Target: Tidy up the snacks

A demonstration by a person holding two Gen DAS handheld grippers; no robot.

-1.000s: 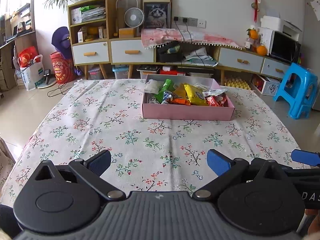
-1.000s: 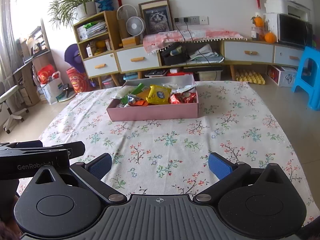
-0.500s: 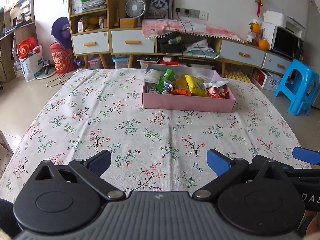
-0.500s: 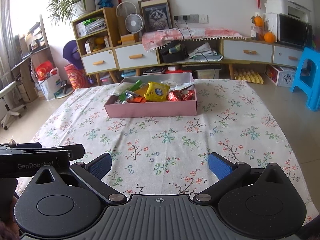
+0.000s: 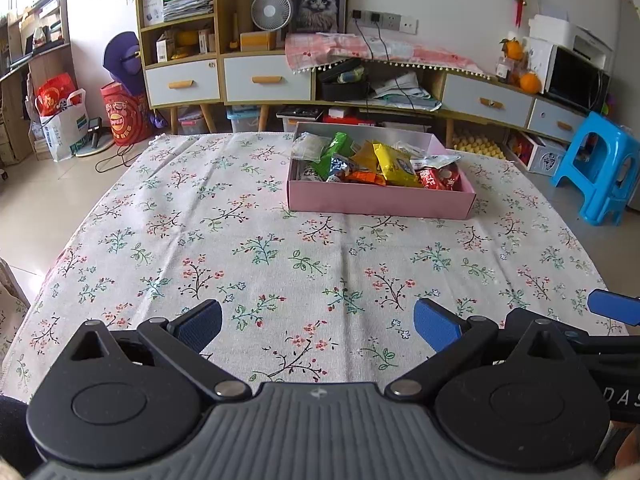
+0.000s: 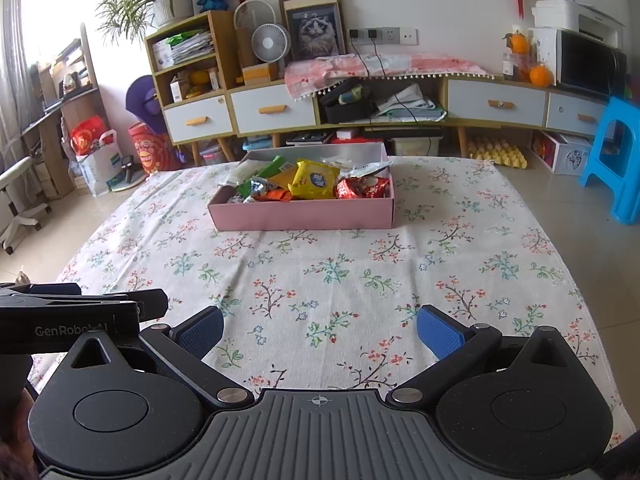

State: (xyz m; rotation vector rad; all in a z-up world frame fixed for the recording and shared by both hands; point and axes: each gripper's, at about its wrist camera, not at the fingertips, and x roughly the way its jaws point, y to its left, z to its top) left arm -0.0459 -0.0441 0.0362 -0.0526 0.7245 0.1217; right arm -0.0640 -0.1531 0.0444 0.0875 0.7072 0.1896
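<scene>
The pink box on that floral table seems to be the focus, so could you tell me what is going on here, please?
A person holds a two-finger gripper in each hand over a table with a floral cloth. The left gripper and right gripper are both open and empty, hovering near the table's close edge. The pink box sits toward the far side, filled with snack packets, including a yellow packet and a red one. Nothing is being touched.

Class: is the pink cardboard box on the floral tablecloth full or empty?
Full: the pink cardboard box holds colourful snack packets piled above its rim.
</scene>
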